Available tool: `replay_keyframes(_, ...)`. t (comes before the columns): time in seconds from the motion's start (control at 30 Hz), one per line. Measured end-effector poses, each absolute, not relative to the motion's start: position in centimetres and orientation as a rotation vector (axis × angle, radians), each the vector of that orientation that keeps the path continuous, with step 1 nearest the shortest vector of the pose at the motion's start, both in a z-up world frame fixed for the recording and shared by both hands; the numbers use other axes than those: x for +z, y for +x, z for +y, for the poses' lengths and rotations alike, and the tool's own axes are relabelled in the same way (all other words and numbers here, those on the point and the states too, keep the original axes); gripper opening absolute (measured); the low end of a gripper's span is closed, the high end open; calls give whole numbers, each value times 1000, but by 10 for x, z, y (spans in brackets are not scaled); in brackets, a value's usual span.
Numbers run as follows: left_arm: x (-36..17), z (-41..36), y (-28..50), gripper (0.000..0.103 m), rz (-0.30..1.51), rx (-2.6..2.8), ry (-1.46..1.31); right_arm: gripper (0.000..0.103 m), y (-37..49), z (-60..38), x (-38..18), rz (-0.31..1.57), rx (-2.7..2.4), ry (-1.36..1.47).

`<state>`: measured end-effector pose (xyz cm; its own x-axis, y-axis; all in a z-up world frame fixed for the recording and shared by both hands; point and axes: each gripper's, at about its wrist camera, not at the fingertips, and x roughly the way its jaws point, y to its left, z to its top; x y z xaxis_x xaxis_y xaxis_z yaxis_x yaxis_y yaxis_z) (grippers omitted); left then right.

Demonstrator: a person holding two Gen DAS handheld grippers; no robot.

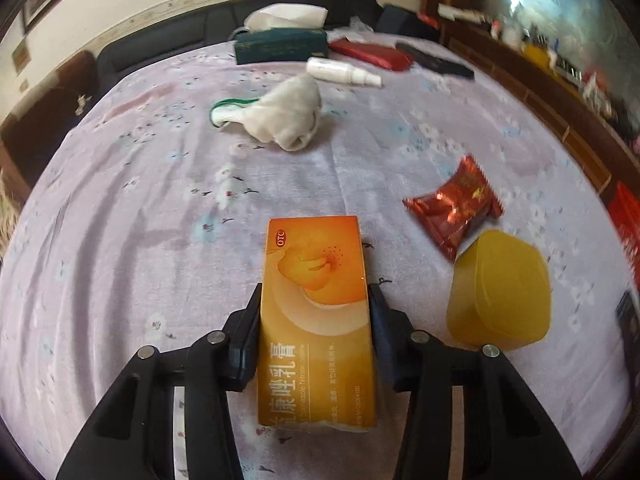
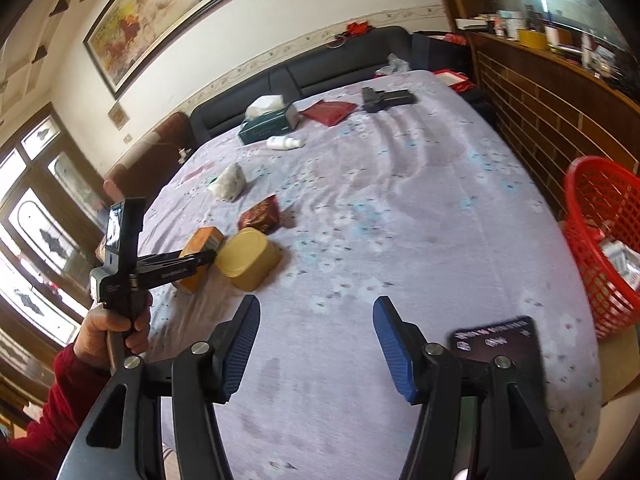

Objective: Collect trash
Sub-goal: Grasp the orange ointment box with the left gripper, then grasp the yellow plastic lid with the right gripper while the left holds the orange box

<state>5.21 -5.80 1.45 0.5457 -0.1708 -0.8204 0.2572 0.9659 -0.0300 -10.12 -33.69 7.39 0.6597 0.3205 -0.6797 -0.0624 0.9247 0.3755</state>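
Note:
An orange medicine box (image 1: 316, 320) lies on the lilac flowered cloth (image 1: 140, 240), and my left gripper (image 1: 316, 292) is shut on it, one pad pressed on each long side. The right wrist view shows the same box (image 2: 200, 248) at the left, with a hand in a red sleeve (image 2: 116, 328) holding that gripper. A red foil wrapper (image 1: 454, 208) and a yellow tub (image 1: 500, 292) lie just right of the box. My right gripper (image 2: 316, 302) hangs open over bare cloth, with nothing between its blue pads. A red mesh basket (image 2: 600, 240) stands off the right edge with some items inside.
Farther back lie a crumpled white wad (image 1: 288, 114), a white bottle (image 1: 344, 72), a green tissue box (image 1: 280, 44), a red packet (image 1: 372, 54) and a black device (image 2: 386, 100). A dark card (image 2: 496, 340) lies by my right finger. A wooden ledge (image 2: 540, 92) runs along the right.

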Motion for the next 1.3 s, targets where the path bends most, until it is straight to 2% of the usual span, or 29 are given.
replay_keyframes(0.03,15,-56,50,45,954,-250,78,65,-97,-330,74,823,237,327)
replay_keyframes(0.1,20,-50,44,45,909,-227,49,77,-88,-315,74,819,264,296)
replay_keyframes(0.2,28,-41,40,46,835,-180,-2,87,-63,-286,72,810,333,232)
replay_keyframes(0.6,34,-21,41,46,754,-120,-47,87,54,-252,23,913,394,295)
replay_keyframes(0.73,34,-21,39,46,751,-122,-42,88,48,-234,12,958,495,265)
replay_keyframes(1.03,35,-24,36,46,739,-121,-26,88,8,-188,13,881,481,-122)
replay_keyframes(1.13,34,-23,37,46,744,-123,-29,82,13,-190,9,887,467,-122)
replay_keyframes(1.17,34,-23,38,46,747,-125,-33,74,14,-191,7,894,462,-121)
replay_keyframes(1.2,34,-22,38,46,748,-127,-35,72,14,-192,7,898,453,-118)
replay_keyframes(1.3,34,-23,37,46,745,-136,-32,71,9,-194,12,890,448,-92)
